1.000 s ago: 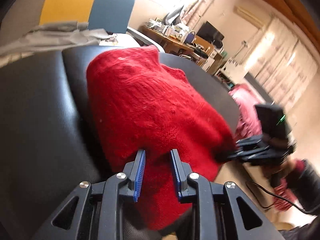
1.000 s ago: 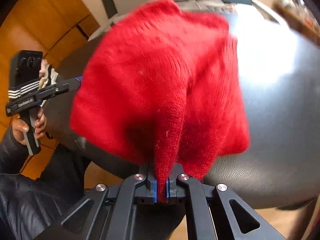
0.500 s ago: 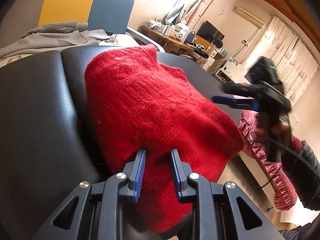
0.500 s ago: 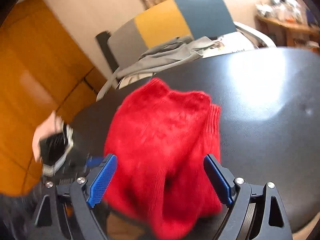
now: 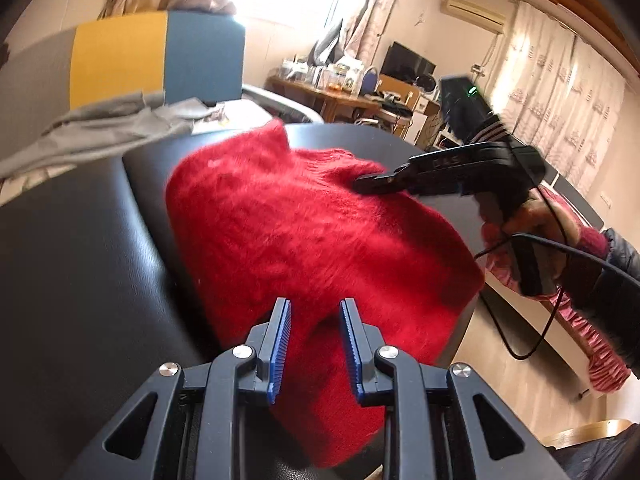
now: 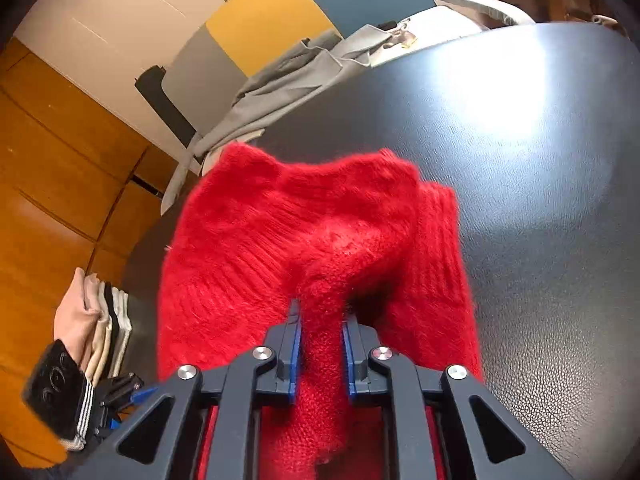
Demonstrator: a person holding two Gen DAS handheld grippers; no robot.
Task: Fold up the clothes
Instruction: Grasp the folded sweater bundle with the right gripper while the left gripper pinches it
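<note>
Black padded surface (image 6: 540, 208), wide and mostly bare, under everything. Behind it, a grey garment (image 6: 288, 80) draped over a chair (image 5: 120, 56), untouched and probably next in line. On the near edge of the surface, a red sweater (image 5: 304, 232), already doubled into a thick bundle, front part hanging off the rim. Folding judged roughly halfway for this piece: bulk gathered, edges uneven, another fold and some smoothing left. Left gripper (image 5: 314, 344) at a narrow gap, pads flanking a ridge of the knit at the near hem, apparently holding it. Right gripper (image 6: 320, 344) closing on a bunched pleat of red wool, fabric between the jaws and pressed by both pads.
</note>
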